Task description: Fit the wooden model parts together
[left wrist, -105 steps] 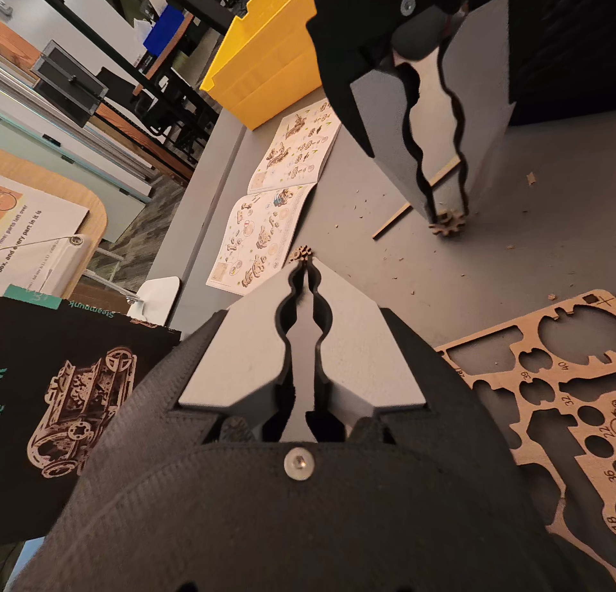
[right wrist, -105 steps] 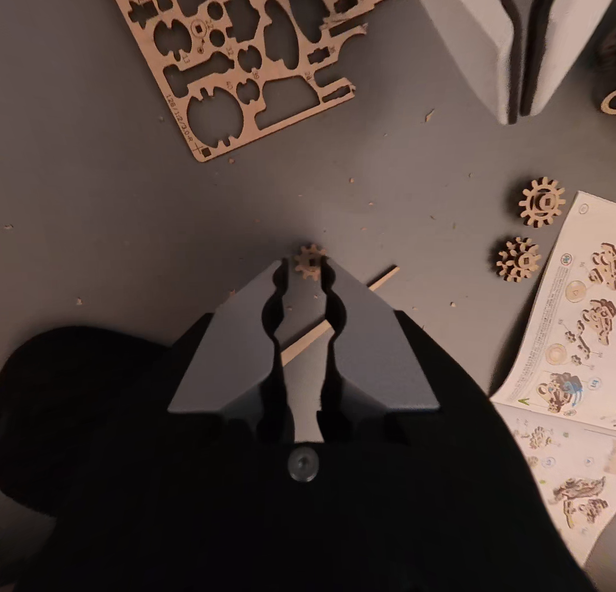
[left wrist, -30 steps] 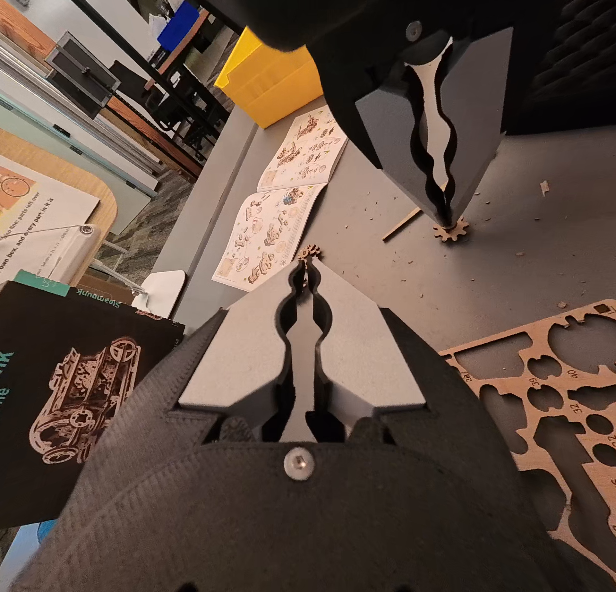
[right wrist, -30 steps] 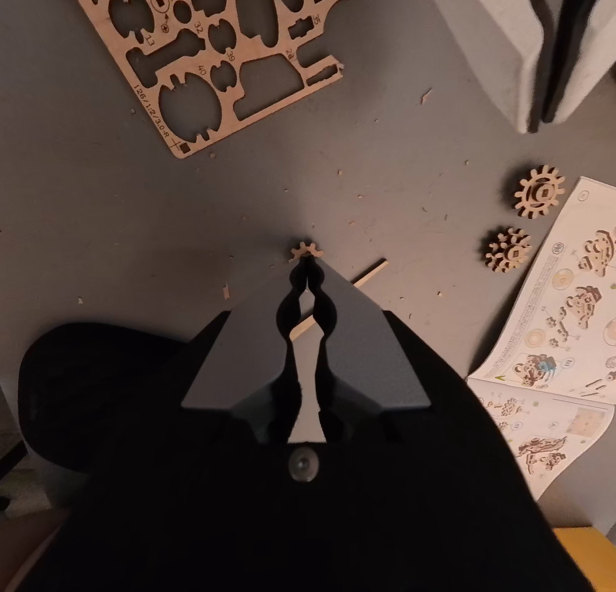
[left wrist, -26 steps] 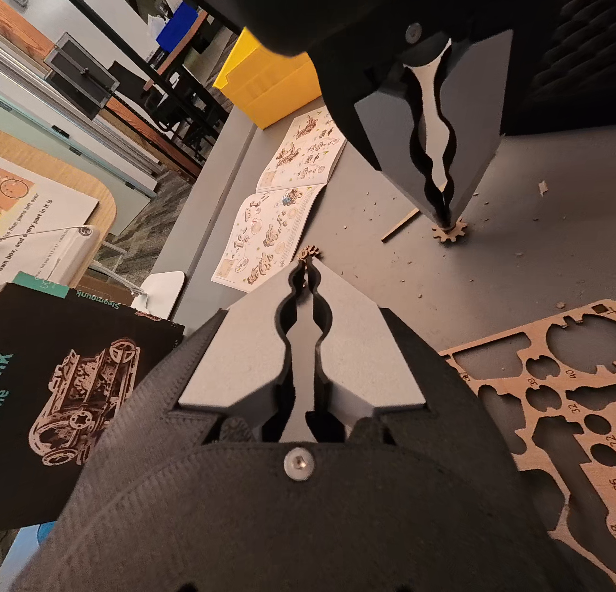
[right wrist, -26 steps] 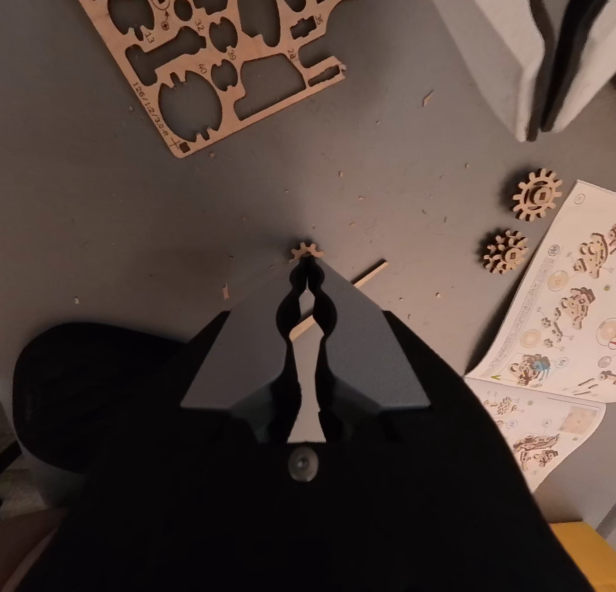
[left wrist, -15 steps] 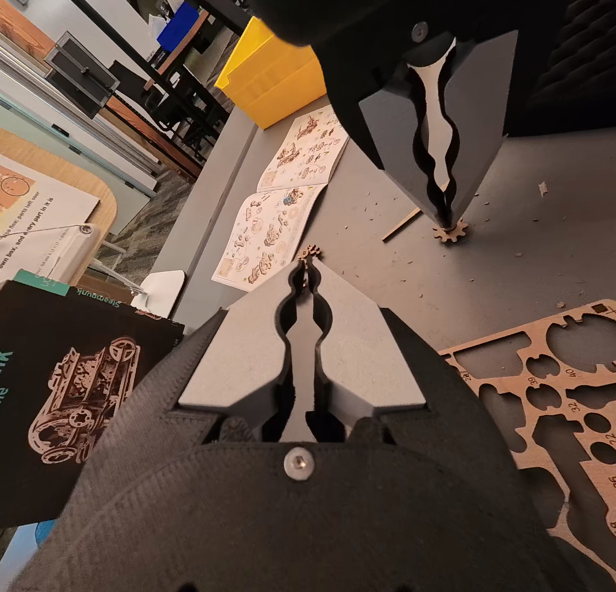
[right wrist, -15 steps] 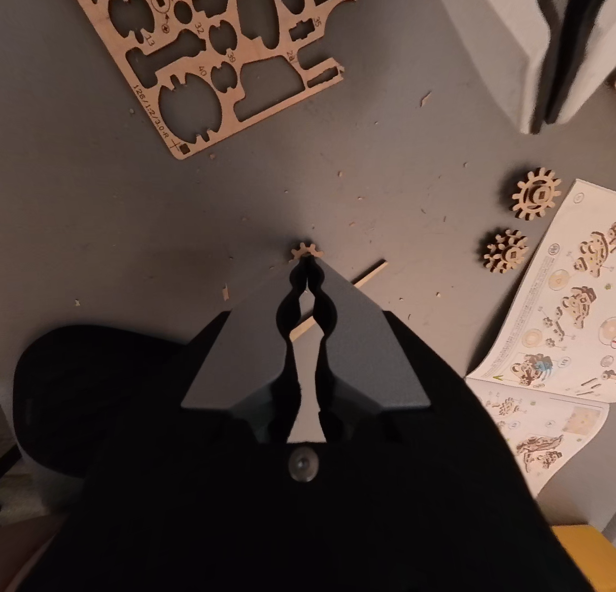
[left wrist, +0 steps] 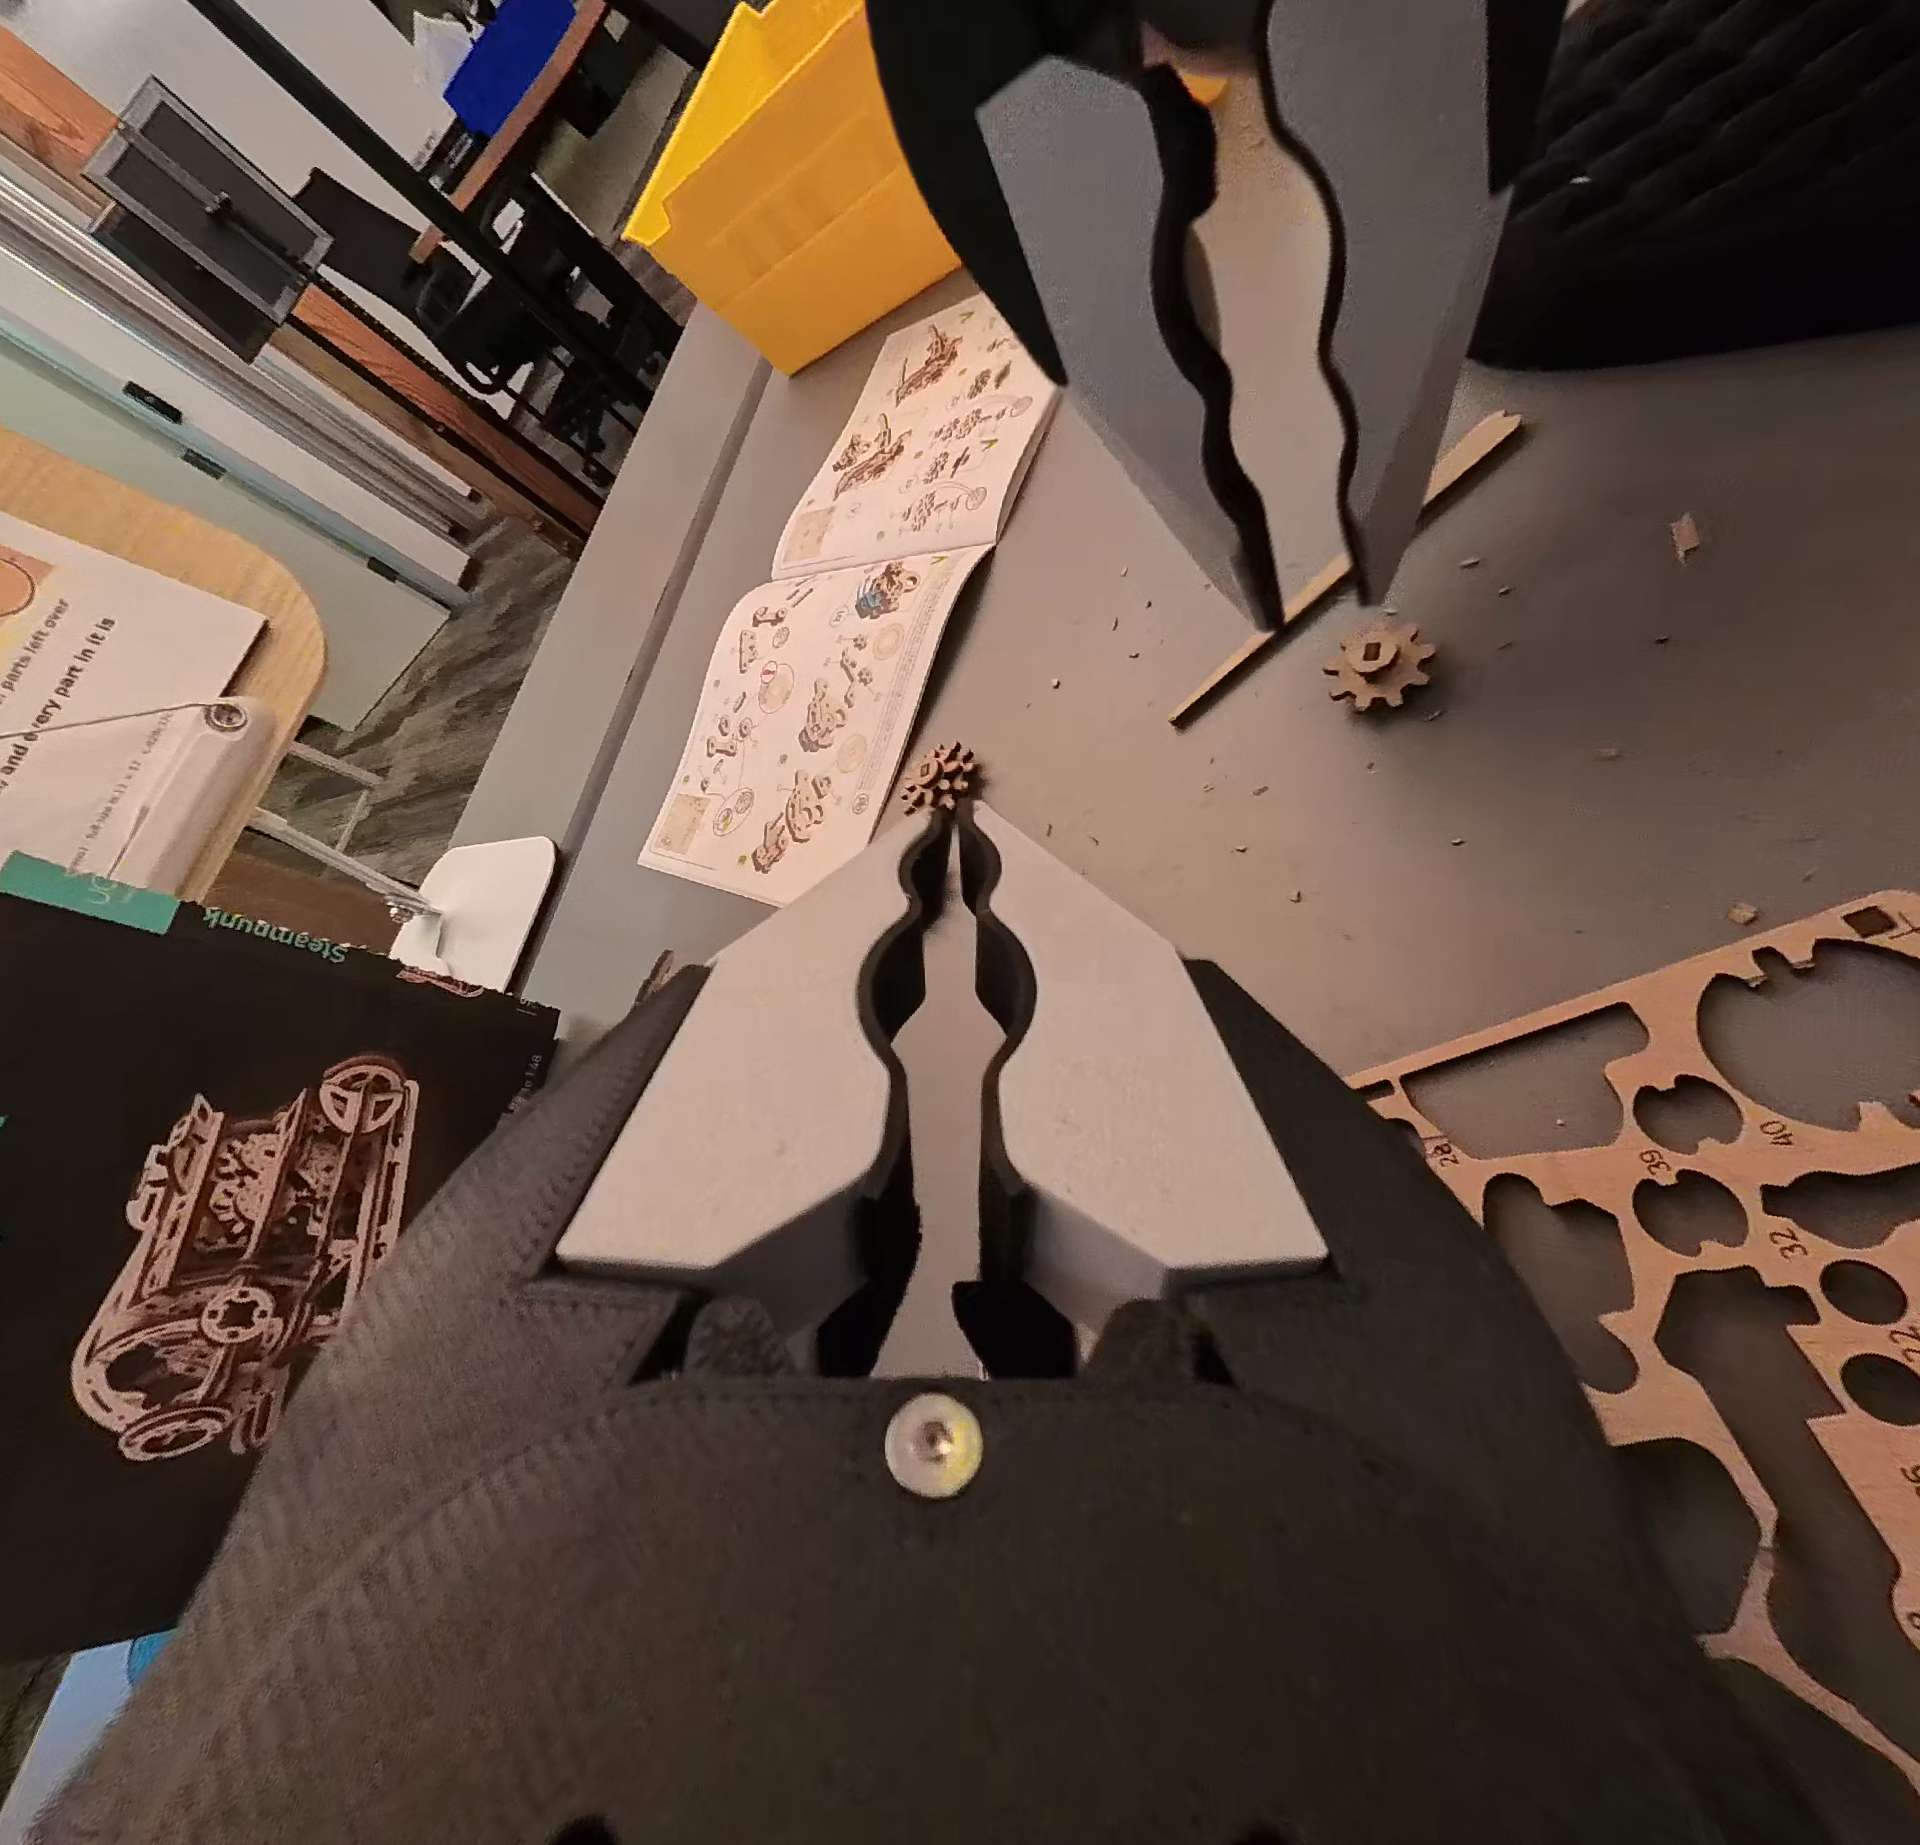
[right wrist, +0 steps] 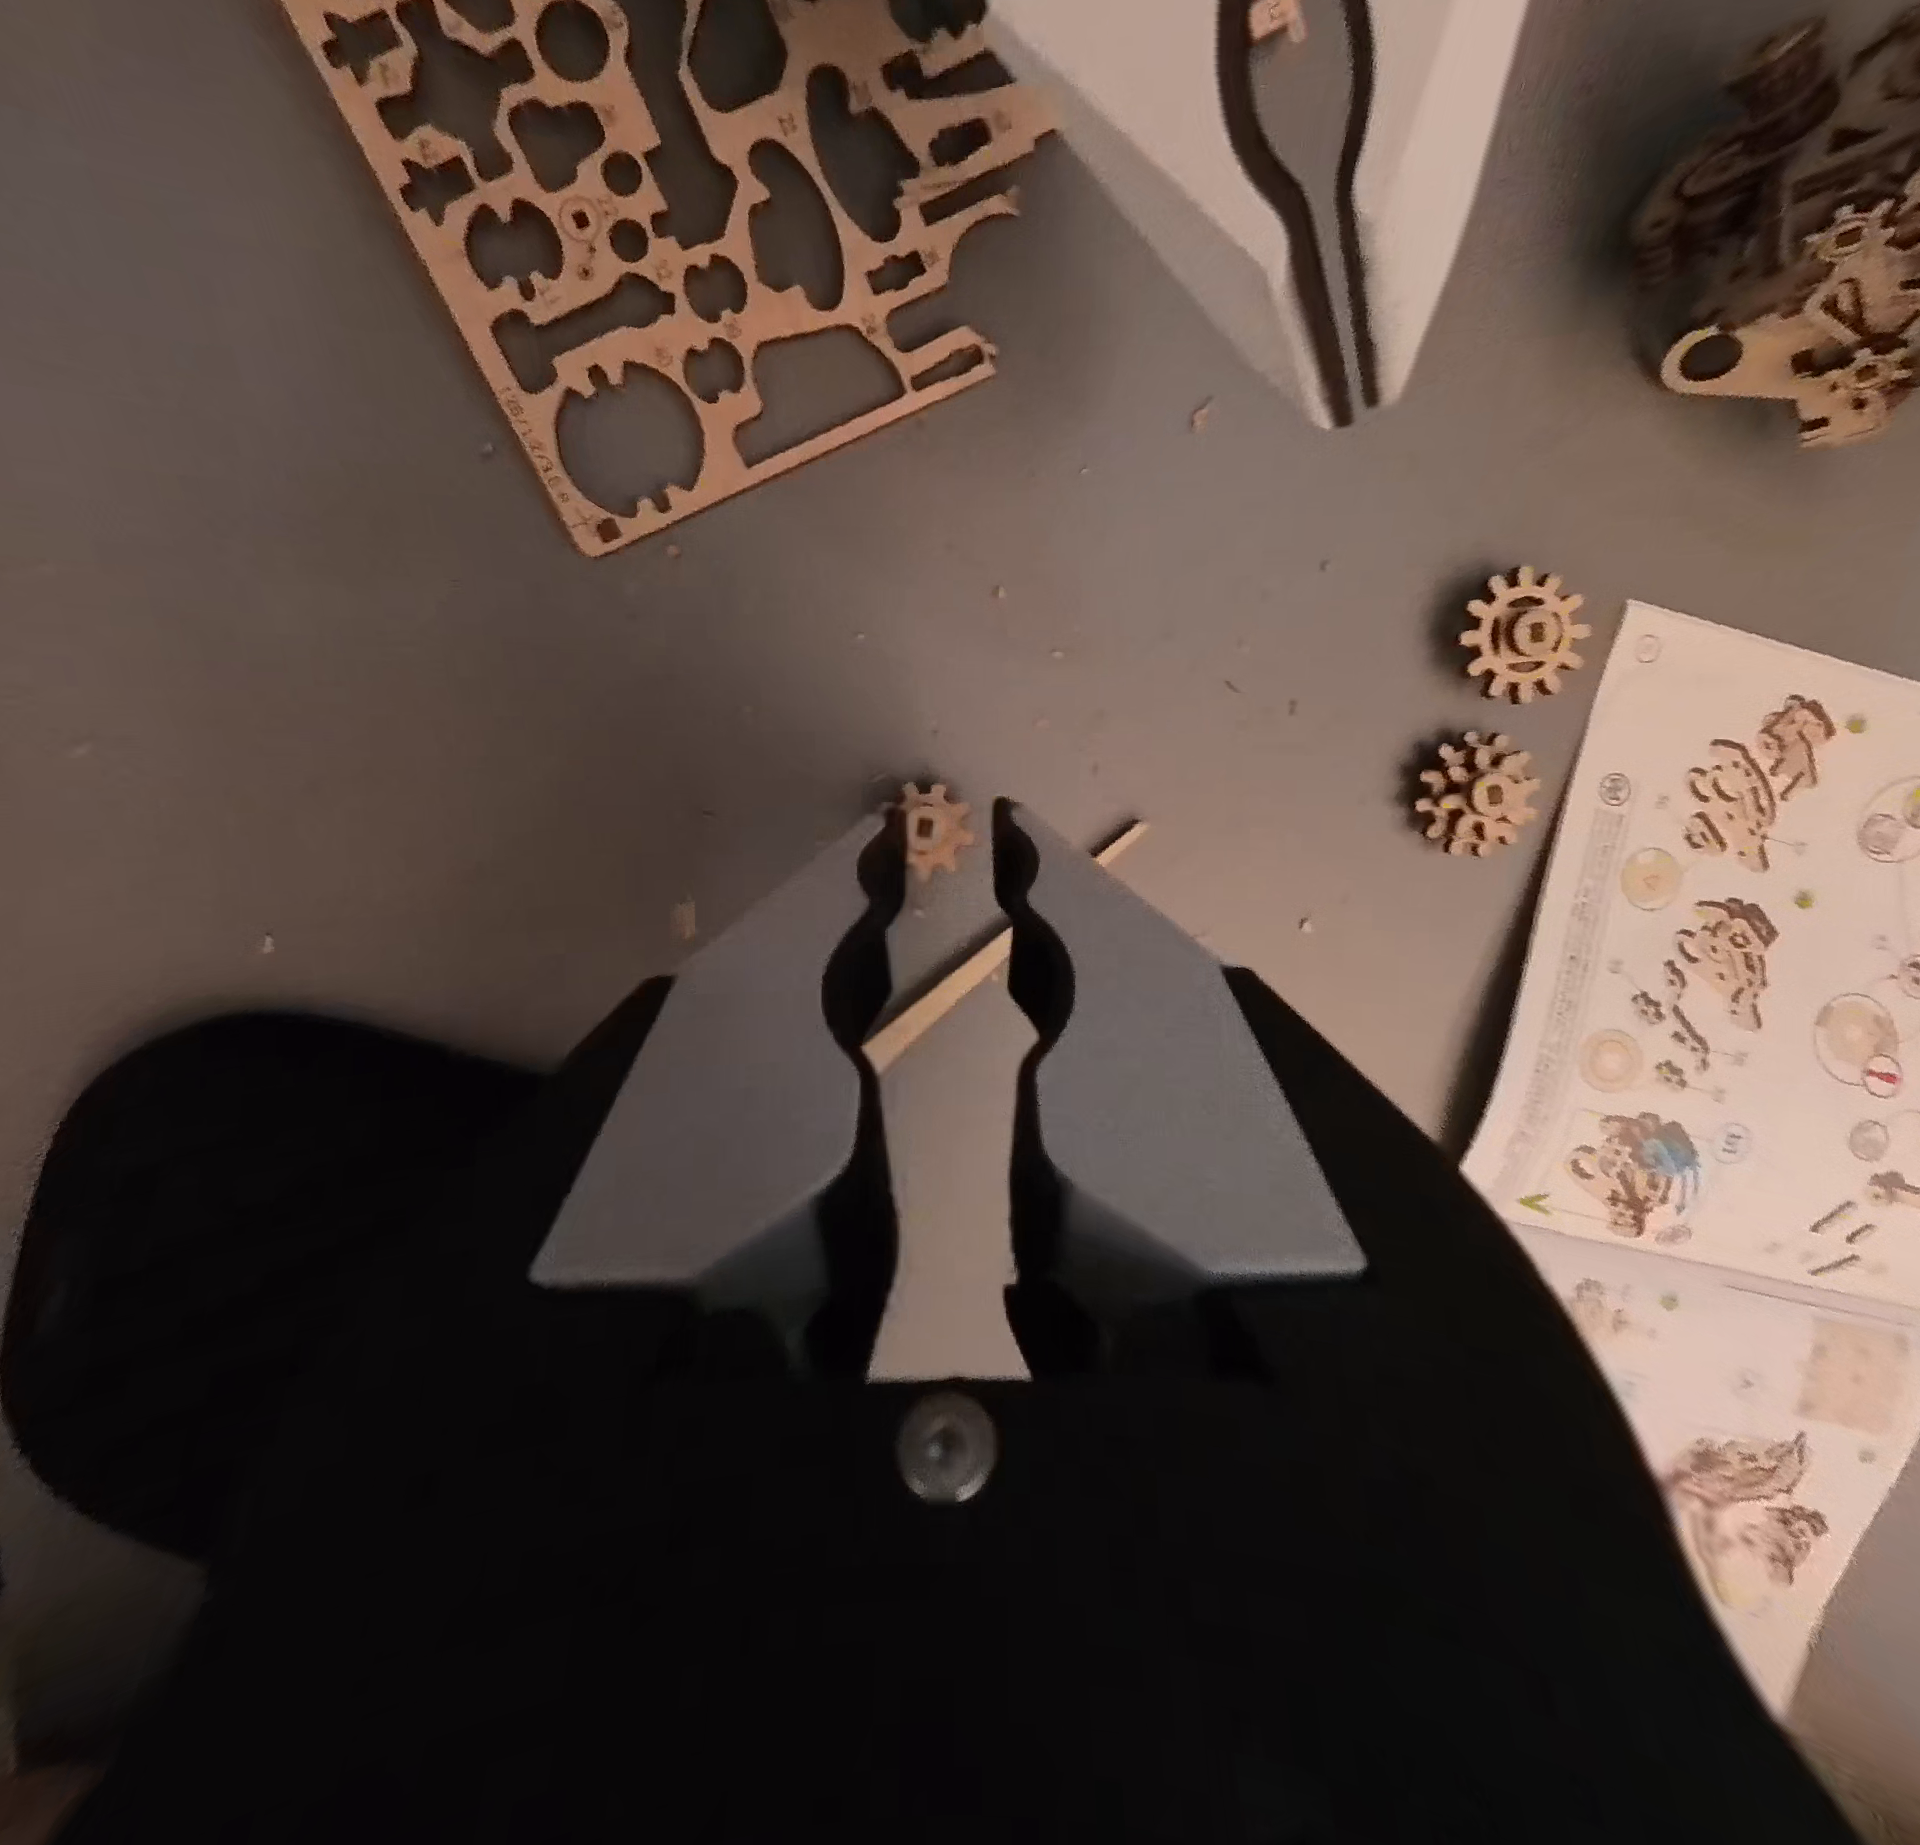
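Note:
A small wooden gear (right wrist: 928, 829) lies flat on the grey table (right wrist: 312, 704), free of any grip. My right gripper (right wrist: 940, 829) is open just above it, and its left fingertip overlaps the gear's edge. In the left wrist view the right gripper (left wrist: 1317, 600) hangs a little above and behind that gear (left wrist: 1379, 665). A thin wooden stick (right wrist: 1101, 845) lies under the right gripper. My left gripper (left wrist: 951, 827) is shut, with nothing seen in it. It points at another small gear (left wrist: 940, 779) on the table. It also shows in the right wrist view (right wrist: 1343, 413).
Two gears (right wrist: 1524, 647) (right wrist: 1473, 793) lie beside the open instruction booklet (right wrist: 1714, 964). A part-built wooden model (right wrist: 1787, 237) stands far right. A punched-out wooden sheet (right wrist: 623, 519) lies far left. A yellow bin (left wrist: 800, 206) and a black kit box (left wrist: 208, 1120) are at the edges. The tips of one gripper are about 9 cm away from the tips of the other. The small gear (left wrist: 940, 779) lies around 10 cm away from my left fingertips. The right camera catches it too, in the right wrist view (right wrist: 1467, 783).
My right gripper was shut on the small gear at the table; it has opened and lifted, leaving the gear flat on the table. The left gripper has stayed shut.

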The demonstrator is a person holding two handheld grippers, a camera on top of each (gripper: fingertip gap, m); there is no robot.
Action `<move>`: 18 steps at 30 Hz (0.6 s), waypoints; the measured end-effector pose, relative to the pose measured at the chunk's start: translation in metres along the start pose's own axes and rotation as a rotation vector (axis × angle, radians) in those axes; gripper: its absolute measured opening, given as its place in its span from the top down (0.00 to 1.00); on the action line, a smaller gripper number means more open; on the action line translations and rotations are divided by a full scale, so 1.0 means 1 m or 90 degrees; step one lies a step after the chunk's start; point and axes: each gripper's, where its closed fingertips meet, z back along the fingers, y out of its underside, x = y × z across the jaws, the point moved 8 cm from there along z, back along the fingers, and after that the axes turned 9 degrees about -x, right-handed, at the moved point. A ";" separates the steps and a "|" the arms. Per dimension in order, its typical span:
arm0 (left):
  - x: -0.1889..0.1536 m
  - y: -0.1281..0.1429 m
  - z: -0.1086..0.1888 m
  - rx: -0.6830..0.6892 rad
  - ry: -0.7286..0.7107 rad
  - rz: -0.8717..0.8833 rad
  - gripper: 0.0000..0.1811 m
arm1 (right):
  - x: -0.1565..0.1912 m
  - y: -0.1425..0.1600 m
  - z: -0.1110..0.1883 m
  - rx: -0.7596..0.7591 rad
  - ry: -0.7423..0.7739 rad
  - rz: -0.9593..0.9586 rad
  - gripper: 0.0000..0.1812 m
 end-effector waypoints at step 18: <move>0.004 -0.003 0.003 -0.029 -0.009 0.028 1.00 | -0.029 0.005 0.014 -0.320 -0.281 -0.328 0.95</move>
